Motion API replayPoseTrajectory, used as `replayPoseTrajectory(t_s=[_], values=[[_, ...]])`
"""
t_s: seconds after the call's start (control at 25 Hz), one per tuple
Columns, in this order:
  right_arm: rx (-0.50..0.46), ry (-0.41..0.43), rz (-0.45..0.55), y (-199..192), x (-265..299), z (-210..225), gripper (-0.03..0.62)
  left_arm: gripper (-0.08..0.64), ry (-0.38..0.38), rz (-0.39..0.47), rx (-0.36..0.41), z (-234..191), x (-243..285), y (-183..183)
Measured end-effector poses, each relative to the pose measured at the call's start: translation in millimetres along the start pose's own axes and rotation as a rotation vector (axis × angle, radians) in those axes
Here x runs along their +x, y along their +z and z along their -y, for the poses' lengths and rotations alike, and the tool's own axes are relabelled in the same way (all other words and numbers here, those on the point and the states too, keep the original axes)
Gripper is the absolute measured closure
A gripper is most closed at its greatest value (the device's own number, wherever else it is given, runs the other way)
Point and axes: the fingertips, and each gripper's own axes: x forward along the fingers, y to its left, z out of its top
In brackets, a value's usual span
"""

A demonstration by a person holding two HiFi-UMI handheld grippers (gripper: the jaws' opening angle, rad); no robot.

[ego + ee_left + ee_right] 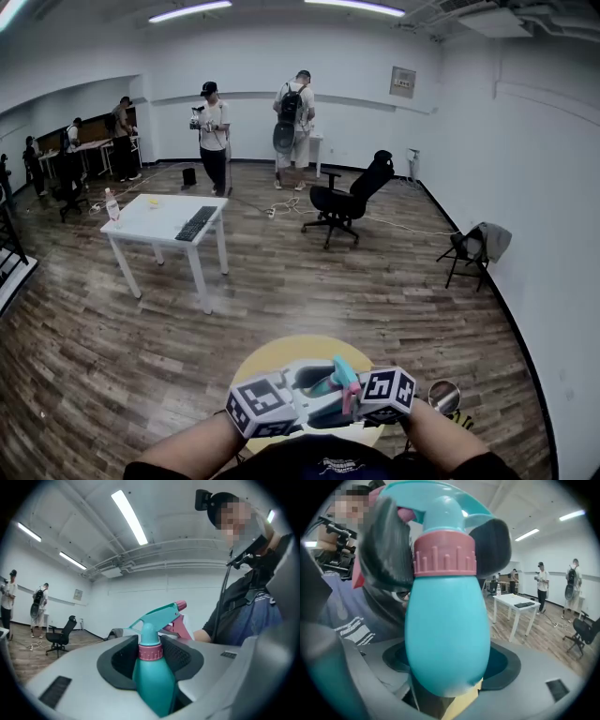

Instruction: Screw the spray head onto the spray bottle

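A teal spray bottle (328,382) with a pink collar and a teal-and-pink spray head is held between both grippers, low over a round yellow table (281,352). In the left gripper view the pink collar (150,652) sits between the black pads of my left gripper (150,660), with the spray head (157,616) rising above them. My left gripper is shut on that collar. In the right gripper view the bottle's body (447,634) fills the middle. My right gripper (447,686) is shut on its lower end. The left gripper's pads (389,550) flank the collar (445,559).
A white table (141,225) with a keyboard stands at the left middle. A black office chair (352,202) and a folding chair (473,248) stand further right. Several people (214,131) stand at the back wall. A small round shiny object (443,394) lies by my right arm.
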Motion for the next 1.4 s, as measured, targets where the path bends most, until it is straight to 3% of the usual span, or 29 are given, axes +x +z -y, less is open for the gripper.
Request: replayPoseTrajectory(t_s=[0.16, 0.24, 0.4, 0.48, 0.56, 0.76, 0.88, 0.92, 1.0, 1.12, 1.16, 1.2, 1.4], values=[[-0.154, 0.186, -0.1, -27.3, -17.3, -36.4, 0.181, 0.287, -0.272, -0.164, 0.117, 32.2, -25.6, -23.4], [-0.17, 0.216, -0.136, -41.7, -27.0, -39.2, 0.181, 0.247, -0.337, -0.219, 0.136, 34.8, -41.0, -29.7], [-0.171, 0.191, -0.162, -45.6, -25.3, -34.9, 0.181, 0.233, -0.298, -0.213, 0.107, 27.5, -35.6, -26.0], [-0.18, 0.176, -0.158, -37.3, -13.7, -32.3, 0.181, 0.238, -0.289, -0.221, 0.129, 32.2, -18.5, -29.2], [-0.177, 0.135, -0.146, -30.1, -3.7, -24.4, 0.181, 0.345, -0.264, -0.204, 0.149, 35.1, -3.1, -28.8], [-0.068, -0.035, -0.046, -7.7, -1.7, 5.4, 0.181, 0.38, -0.037, -0.024, -0.033, 1.9, 1.5, -4.2], [-0.014, -0.087, -0.016, -2.6, -2.1, 16.1, 0.183, 0.38, 0.079, 0.016, -0.061, -10.5, 1.7, -1.8], [-0.012, -0.089, -0.014, -3.2, -2.4, 16.0, 0.183, 0.379, 0.078, 0.01, -0.066, -10.3, 2.6, -3.6], [-0.047, -0.062, -0.022, -6.6, -3.3, 8.1, 0.181, 0.376, 0.004, -0.031, -0.049, -0.8, 1.3, -9.6], [-0.14, 0.072, -0.04, -17.9, -13.2, -17.1, 0.181, 0.323, -0.221, -0.157, 0.024, 25.0, -17.2, -23.2], [-0.158, 0.113, -0.05, -24.0, -19.3, -23.0, 0.181, 0.21, -0.276, -0.195, 0.038, 28.9, -27.1, -26.2], [-0.167, 0.141, -0.063, -30.2, -25.3, -26.3, 0.181, 0.169, -0.301, -0.22, 0.052, 28.0, -37.3, -27.5], [-0.18, 0.179, -0.114, -38.4, -27.5, -33.3, 0.181, 0.169, -0.28, -0.189, 0.061, 20.5, -44.1, -17.5]])
